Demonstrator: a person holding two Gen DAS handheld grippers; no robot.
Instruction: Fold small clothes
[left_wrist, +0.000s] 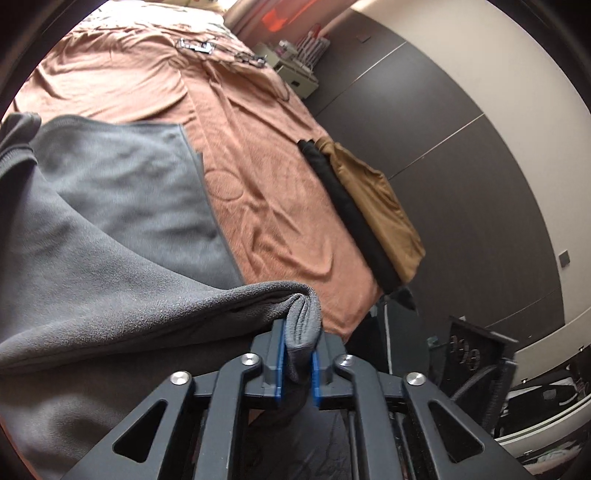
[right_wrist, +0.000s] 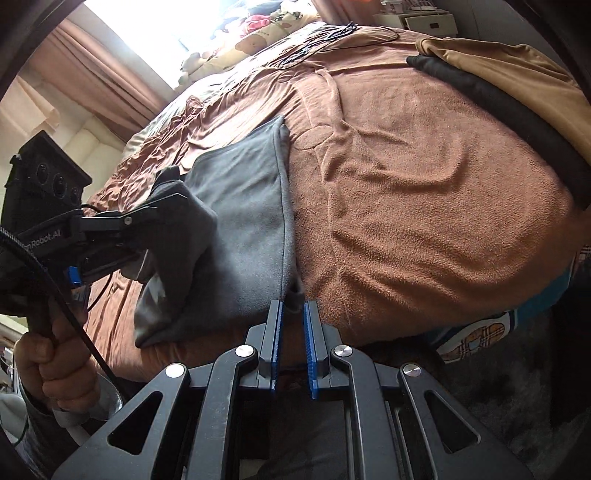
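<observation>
A grey garment (left_wrist: 110, 221) lies partly folded on the brown blanket (left_wrist: 258, 166), one layer lifted over the flat part. My left gripper (left_wrist: 300, 332) is shut on a bunched hem of it, which fills the gap between the blue pads (left_wrist: 280, 350). In the right wrist view the same grey garment (right_wrist: 247, 221) drapes over the left gripper (right_wrist: 159, 221), which a hand (right_wrist: 55, 369) holds at the left. My right gripper (right_wrist: 293, 306) sits at the garment's near right corner, which hangs between its fingertips and looks pinched there.
A folded black garment (left_wrist: 351, 214) and a tan one (left_wrist: 376, 199) lie along the bed's right edge, also visible as black (right_wrist: 498, 107) and tan (right_wrist: 517, 70). Cables and metal items (left_wrist: 195, 46) lie at the far end. A dark wardrobe (left_wrist: 461, 166) stands beside the bed.
</observation>
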